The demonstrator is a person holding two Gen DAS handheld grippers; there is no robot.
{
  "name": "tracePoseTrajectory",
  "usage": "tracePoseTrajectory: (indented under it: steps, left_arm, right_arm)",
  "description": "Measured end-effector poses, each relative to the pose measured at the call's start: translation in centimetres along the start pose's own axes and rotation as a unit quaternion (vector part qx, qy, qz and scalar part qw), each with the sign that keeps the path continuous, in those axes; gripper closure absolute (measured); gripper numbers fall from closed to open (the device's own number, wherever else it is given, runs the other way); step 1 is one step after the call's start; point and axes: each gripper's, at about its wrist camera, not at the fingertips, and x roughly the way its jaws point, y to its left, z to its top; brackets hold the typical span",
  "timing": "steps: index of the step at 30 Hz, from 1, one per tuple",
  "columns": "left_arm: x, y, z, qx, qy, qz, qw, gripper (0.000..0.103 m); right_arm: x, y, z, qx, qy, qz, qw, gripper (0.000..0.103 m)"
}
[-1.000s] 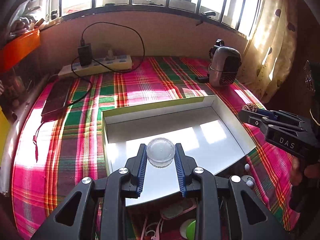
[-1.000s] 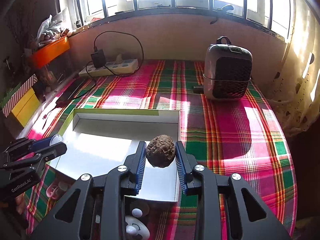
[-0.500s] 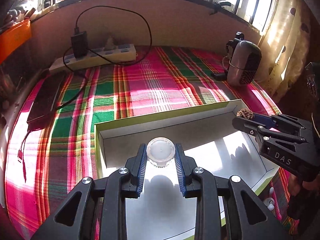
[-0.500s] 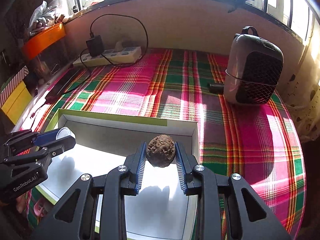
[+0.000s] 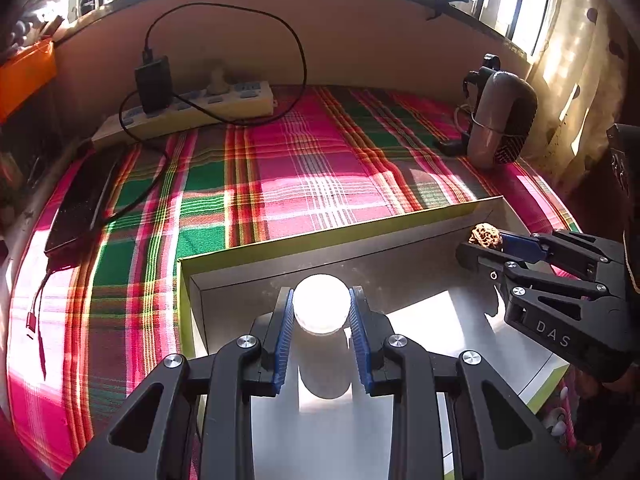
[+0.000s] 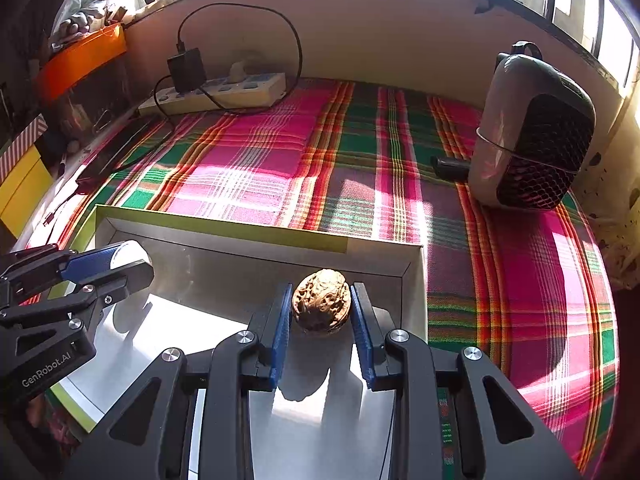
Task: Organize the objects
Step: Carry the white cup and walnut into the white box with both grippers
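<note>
My left gripper (image 5: pixel 321 309) is shut on a small round clear jar (image 5: pixel 321 307) and holds it over the left part of a shallow white box with a yellow-green rim (image 5: pixel 320 240). My right gripper (image 6: pixel 321 307) is shut on a brown wrinkled walnut (image 6: pixel 321 306) and holds it over the box's right part (image 6: pixel 240 232). In the left wrist view the right gripper (image 5: pixel 476 242) shows with the walnut (image 5: pixel 485 235) at the right. In the right wrist view the left gripper (image 6: pixel 128 262) shows at the left with the jar (image 6: pixel 129 252).
The box lies on a pink and green plaid cloth (image 5: pixel 304 168). A power strip with a black charger (image 5: pixel 188 104) lies at the back. A small grey heater (image 6: pixel 532 140) stands at the back right. A dark flat device (image 5: pixel 84 200) lies at the left.
Both grippers have moved forward over the box with their objects still held. The box's far wall is now closer to both.
</note>
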Motion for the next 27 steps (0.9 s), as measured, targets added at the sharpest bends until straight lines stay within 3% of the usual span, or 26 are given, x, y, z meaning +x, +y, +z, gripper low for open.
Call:
tracePoseTrajectory:
  steps: [14, 27]
  left_arm:
    - [0.21, -0.26, 0.02, 0.007, -0.001, 0.009, 0.9999, 0.077]
    - [-0.08, 0.15, -0.10, -0.003, -0.005, 0.003, 1.0000, 0.075]
  right_arm:
    - [0.58, 0.17, 0.01, -0.009, -0.002, -0.015, 1.000, 0.073]
    - [0.12, 0.54, 0.00, -0.005, -0.014, -0.017, 1.000, 0.051]
